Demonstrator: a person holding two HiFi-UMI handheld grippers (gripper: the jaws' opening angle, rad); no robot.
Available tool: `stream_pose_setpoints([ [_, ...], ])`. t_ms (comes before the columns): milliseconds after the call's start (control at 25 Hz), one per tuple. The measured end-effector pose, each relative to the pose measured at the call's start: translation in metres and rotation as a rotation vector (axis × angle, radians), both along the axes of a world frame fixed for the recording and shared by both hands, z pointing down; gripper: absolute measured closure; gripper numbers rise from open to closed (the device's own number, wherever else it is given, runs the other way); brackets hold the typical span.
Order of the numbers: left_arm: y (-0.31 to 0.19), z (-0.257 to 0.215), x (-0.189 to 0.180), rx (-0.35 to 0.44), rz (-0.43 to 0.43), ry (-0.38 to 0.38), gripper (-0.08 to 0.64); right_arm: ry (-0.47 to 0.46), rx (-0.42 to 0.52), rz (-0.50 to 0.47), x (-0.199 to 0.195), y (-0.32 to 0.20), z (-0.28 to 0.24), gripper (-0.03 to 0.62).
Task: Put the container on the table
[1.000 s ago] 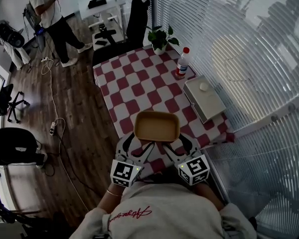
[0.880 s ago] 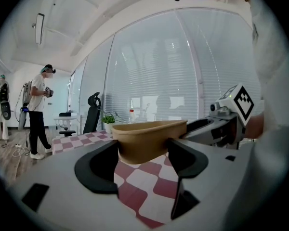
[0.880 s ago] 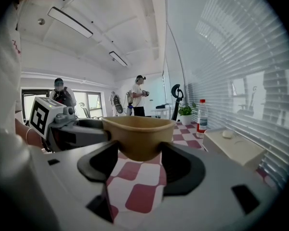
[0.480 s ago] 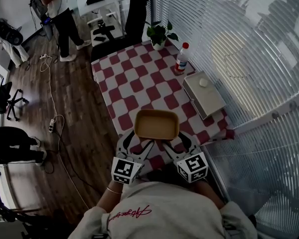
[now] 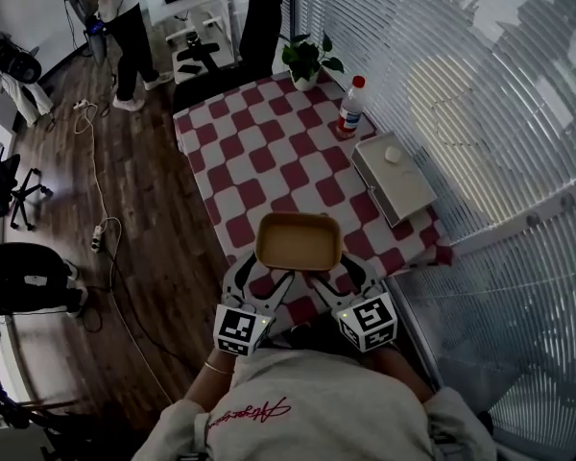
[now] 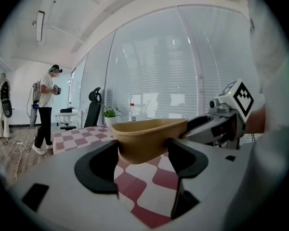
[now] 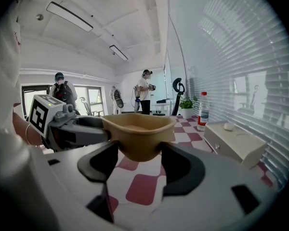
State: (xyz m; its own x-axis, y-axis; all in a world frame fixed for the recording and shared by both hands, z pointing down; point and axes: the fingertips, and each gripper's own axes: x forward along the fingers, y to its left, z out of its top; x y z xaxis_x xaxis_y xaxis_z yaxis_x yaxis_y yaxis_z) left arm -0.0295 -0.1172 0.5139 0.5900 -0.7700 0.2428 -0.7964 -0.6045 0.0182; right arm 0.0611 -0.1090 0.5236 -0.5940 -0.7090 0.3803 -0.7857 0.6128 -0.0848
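Empty tan rectangular container (image 5: 300,241), upright, aloft above near end of red-checked table (image 5: 259,161)

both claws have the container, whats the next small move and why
Probably lower it straight down, kept level. The left claw and right claw each grip a near corner of the tan container, which seems to hang just above the checkered table, with bare cloth beneath it.

Matt tan container (image 5: 300,241), smooth, looks like moulded paper pulp. Red-and-white checked cloth (image 5: 259,157), soft and matt. Dark wood-plank floor (image 5: 163,238) on the left, slight sheen. Far right, a clear plastic bottle (image 5: 351,109).
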Motion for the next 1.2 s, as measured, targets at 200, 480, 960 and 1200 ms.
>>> stream_pose_setpoints([
  [200,-0.003,0.004,-0.003,0.003,-0.004,0.000,0.230,0.020,0.001,0.001,-0.002,-0.003,0.002,0.307],
  [480,-0.005,0.019,-0.012,-0.031,-0.034,-0.007,0.230,0.051,-0.012,-0.018,-0.012,-0.007,0.015,0.307],
  [960,-0.009,0.038,-0.022,-0.074,-0.040,-0.018,0.230,0.058,-0.043,-0.031,-0.022,-0.012,0.031,0.308],
  [1200,-0.012,0.052,-0.021,-0.098,-0.044,-0.031,0.230,0.068,-0.066,-0.038,-0.021,-0.015,0.044,0.308],
])
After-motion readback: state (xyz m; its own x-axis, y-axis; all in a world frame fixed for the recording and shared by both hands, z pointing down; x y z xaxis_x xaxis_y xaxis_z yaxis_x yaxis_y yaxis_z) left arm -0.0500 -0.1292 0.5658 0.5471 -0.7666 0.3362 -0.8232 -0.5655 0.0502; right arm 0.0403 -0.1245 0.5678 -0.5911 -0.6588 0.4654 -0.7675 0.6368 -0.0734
